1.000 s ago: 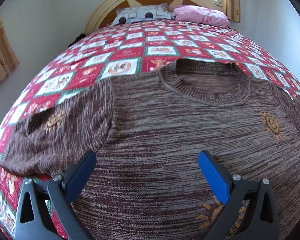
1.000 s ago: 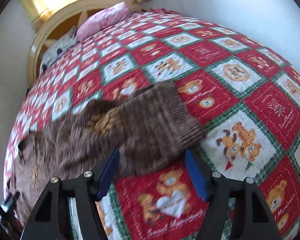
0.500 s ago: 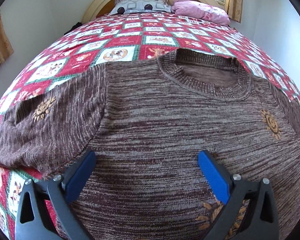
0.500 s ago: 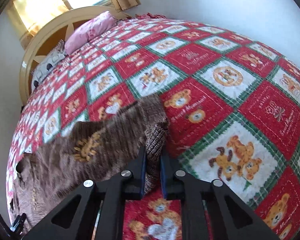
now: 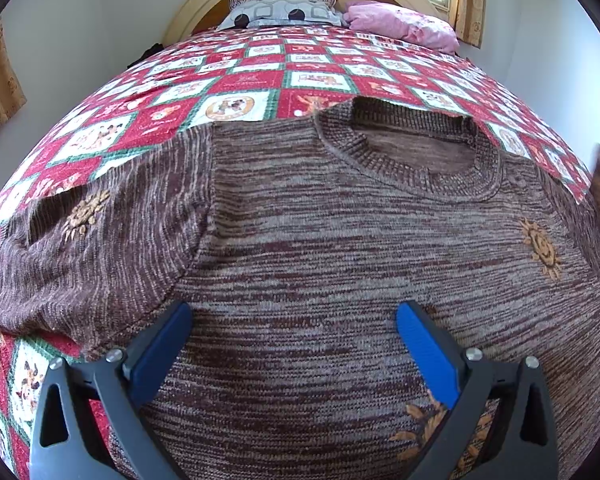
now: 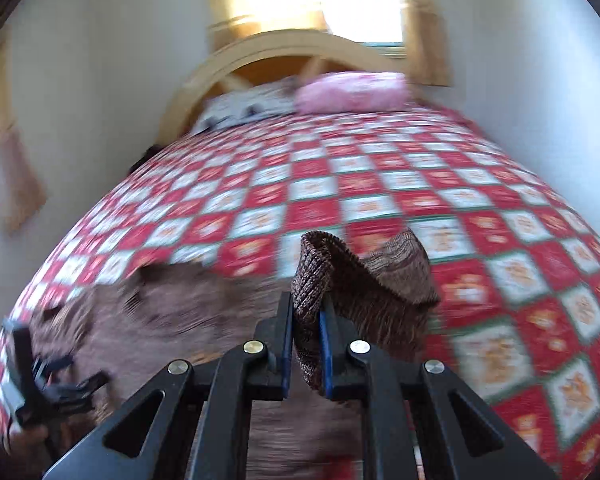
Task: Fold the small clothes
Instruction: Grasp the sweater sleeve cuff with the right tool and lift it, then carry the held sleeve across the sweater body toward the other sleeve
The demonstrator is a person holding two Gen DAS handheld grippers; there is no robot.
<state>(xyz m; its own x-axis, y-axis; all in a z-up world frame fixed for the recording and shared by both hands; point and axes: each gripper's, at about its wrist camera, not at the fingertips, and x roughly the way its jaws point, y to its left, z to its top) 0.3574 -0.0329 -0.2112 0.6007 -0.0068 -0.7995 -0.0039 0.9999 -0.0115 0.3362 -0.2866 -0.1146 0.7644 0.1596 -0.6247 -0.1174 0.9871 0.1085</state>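
A brown knitted sweater [image 5: 320, 248] with orange sun motifs lies flat, front up, on the quilt, neck hole toward the headboard. My left gripper [image 5: 294, 320] is open and empty, its blue pads just above the sweater's chest. The left sleeve [image 5: 80, 240] lies spread out to the side. My right gripper [image 6: 306, 312] is shut on the ribbed cuff of the right sleeve [image 6: 364, 284] and holds it lifted above the bed. The sweater body [image 6: 204, 320] shows blurred below it.
The bed is covered by a red, white and green patchwork quilt [image 5: 260, 80]. A grey patterned pillow [image 5: 284, 10] and a pink pillow [image 5: 400, 26] lie at the wooden headboard. White walls stand close on both sides. My left gripper shows at the far left of the right wrist view [image 6: 32, 384].
My right gripper closed on the right sleeve cuff, lifted it off the quilt and swung toward the sweater body. My left gripper stayed open and drifted slightly over the chest.
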